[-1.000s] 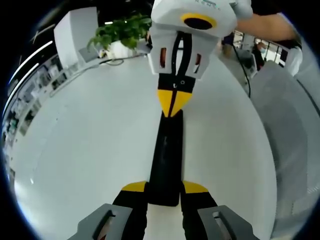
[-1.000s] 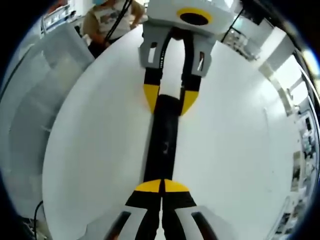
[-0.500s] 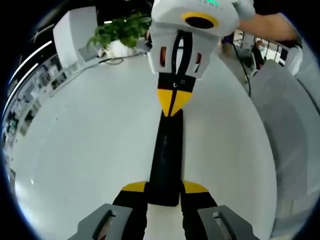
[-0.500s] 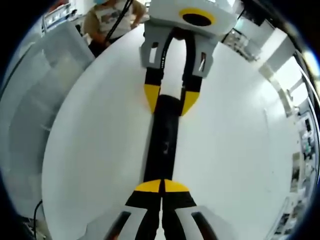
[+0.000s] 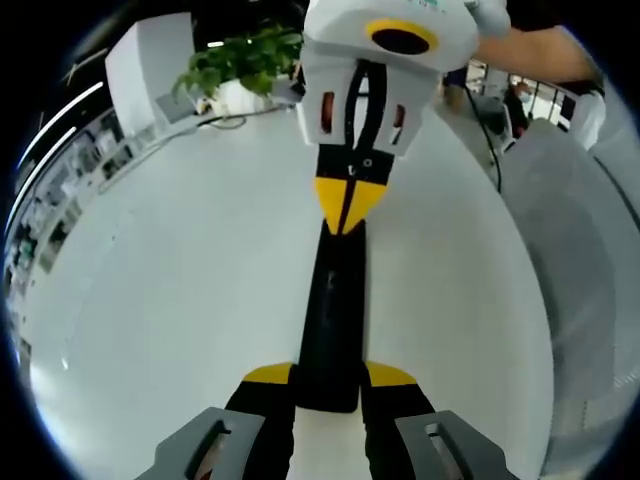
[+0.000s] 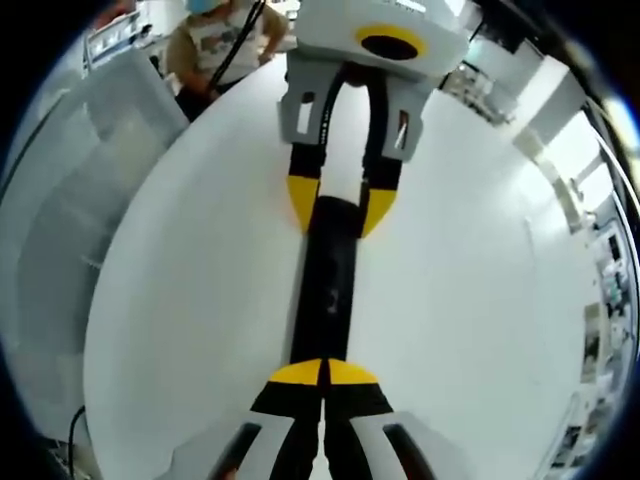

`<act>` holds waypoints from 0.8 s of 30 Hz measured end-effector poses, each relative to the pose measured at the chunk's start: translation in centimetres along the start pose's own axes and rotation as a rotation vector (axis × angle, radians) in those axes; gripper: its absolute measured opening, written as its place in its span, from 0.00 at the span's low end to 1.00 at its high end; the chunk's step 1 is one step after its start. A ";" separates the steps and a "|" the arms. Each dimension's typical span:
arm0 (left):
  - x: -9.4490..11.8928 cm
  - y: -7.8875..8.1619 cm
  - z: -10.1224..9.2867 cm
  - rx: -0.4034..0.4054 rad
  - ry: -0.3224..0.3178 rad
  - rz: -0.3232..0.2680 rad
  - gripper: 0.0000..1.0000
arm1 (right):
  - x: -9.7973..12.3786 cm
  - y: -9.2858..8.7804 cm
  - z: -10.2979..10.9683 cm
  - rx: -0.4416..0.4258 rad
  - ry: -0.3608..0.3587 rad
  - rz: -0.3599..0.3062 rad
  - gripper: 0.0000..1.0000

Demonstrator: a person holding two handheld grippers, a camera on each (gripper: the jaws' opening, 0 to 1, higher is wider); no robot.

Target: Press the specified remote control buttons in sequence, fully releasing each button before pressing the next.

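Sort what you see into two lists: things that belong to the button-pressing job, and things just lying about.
Job: remote control, left gripper clamping its end, right gripper shut, tips at the other end.

Lying about: potted plant, cable, person standing beyond the white table.

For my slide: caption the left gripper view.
Left claw clamps remote; shut right claw tips onto its far end.
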State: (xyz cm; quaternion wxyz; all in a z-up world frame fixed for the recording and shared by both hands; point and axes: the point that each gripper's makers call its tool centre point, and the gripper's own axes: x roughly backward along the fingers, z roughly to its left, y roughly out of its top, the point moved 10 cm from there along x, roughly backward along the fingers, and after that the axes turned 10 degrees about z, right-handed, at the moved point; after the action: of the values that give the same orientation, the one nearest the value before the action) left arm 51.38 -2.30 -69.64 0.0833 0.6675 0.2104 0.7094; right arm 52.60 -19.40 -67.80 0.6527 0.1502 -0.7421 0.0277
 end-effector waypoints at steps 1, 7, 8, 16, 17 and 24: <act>0.0 0.0 0.0 0.000 0.000 0.000 0.24 | 0.1 0.0 0.0 0.000 0.000 -0.001 0.00; 0.0 0.0 0.0 0.001 0.000 -0.001 0.24 | 1.0 0.2 -0.4 -0.013 -0.017 -0.025 0.00; 0.0 0.0 0.0 0.001 0.000 0.000 0.24 | 1.1 0.2 -0.4 -0.017 -0.016 -0.029 0.00; 0.0 0.0 0.1 0.000 0.000 0.003 0.24 | 1.9 0.4 -0.7 -0.011 -0.026 -0.033 0.00; 0.0 0.0 0.1 0.000 0.000 0.003 0.24 | 2.0 0.4 -0.7 -0.010 -0.026 -0.034 0.00; 0.0 0.0 0.0 0.000 0.001 0.005 0.24 | 2.2 0.8 -1.0 -0.003 -0.025 -0.038 0.00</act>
State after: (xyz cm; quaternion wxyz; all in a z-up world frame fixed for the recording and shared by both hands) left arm 51.39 -2.30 -69.66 0.0816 0.6677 0.2088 0.7099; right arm 53.09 -18.82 -65.39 0.6440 0.1638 -0.7472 0.0125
